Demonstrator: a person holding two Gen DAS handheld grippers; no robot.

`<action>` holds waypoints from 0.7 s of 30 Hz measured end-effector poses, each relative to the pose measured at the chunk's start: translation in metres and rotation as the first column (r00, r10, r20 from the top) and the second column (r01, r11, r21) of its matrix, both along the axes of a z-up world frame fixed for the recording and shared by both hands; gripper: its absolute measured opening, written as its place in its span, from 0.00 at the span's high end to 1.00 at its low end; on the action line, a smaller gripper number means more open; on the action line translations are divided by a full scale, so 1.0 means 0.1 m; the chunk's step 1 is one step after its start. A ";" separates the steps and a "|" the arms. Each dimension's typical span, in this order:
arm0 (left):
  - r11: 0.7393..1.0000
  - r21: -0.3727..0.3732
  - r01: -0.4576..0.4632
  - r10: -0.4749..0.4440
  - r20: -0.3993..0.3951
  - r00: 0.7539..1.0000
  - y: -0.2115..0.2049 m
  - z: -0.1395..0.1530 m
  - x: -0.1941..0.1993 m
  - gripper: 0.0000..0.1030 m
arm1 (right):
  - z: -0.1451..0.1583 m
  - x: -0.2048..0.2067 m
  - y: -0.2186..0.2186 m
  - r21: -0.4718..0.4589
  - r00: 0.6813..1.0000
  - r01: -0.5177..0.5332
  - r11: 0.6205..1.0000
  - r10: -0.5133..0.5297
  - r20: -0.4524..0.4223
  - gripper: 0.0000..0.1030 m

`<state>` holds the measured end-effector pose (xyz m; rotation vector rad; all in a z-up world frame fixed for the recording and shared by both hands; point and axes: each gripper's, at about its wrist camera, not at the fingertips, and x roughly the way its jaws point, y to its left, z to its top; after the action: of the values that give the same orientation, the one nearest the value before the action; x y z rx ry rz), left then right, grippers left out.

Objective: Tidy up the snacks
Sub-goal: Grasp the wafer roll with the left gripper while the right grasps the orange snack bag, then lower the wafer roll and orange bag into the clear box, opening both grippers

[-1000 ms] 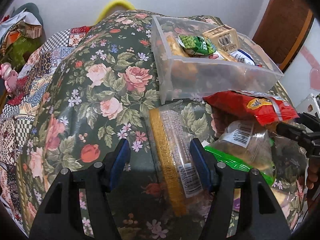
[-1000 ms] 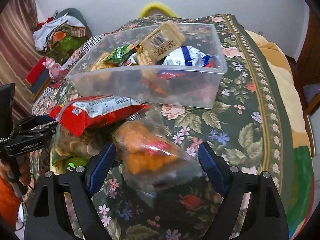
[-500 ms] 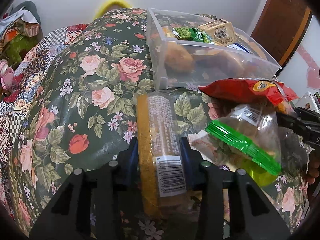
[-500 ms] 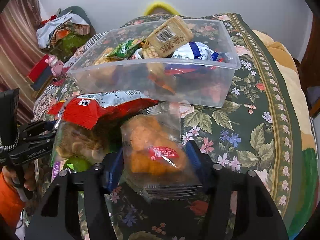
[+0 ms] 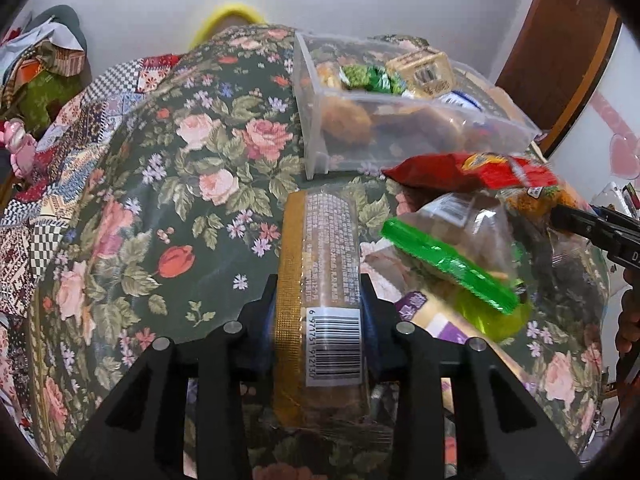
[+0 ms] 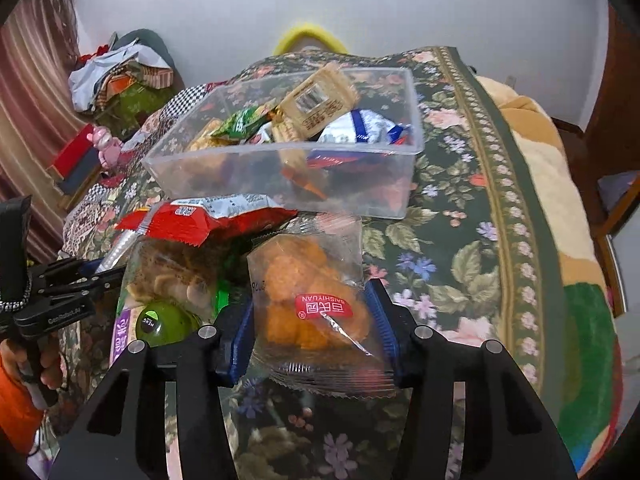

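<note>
My left gripper is shut on a long clear pack with a gold strip and barcode, held above the floral cloth. My right gripper is shut on a clear bag of orange puffs with a red label. A clear plastic bin with several snacks stands beyond both; it also shows in the left wrist view. A red snack bag lies on a clear bag with a green strip between the grippers.
The floral cloth covers a rounded bed or table that drops off at the left. A pile of clothes and a pink toy lie at far left. A wooden door is at right.
Both grippers closed from open onto their packs and lifted them. The views rose and tilted toward the bin.
</note>
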<state>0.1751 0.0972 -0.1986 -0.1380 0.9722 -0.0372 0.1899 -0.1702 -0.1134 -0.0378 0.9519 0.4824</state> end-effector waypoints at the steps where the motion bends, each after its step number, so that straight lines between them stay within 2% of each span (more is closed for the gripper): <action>1: 1.000 0.000 -0.001 0.001 0.010 1.000 0.00 0.05 -0.02 0.65 | 0.02 0.00 -0.02 -0.001 1.000 0.005 1.000 -0.005 0.005 0.53; 8: 1.000 0.001 -0.001 0.001 0.092 0.996 0.00 0.43 -0.04 0.65 | 0.22 -0.01 -0.11 0.006 0.997 0.040 0.999 -0.040 0.060 0.53; 12: 1.000 -0.006 0.000 0.001 0.145 0.989 0.01 0.66 0.02 0.65 | 0.40 0.01 -0.12 0.002 0.991 0.054 0.999 -0.054 0.120 0.53; 21: 1.000 -0.005 0.019 -0.018 0.222 0.975 -0.07 0.98 0.38 0.65 | 0.65 0.20 -0.04 0.039 0.979 0.051 0.998 -0.058 0.194 0.53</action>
<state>0.2133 0.0905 -0.1004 -0.1280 0.7500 -0.0718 0.2103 -0.1747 -0.0480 -0.0277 0.7508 0.4355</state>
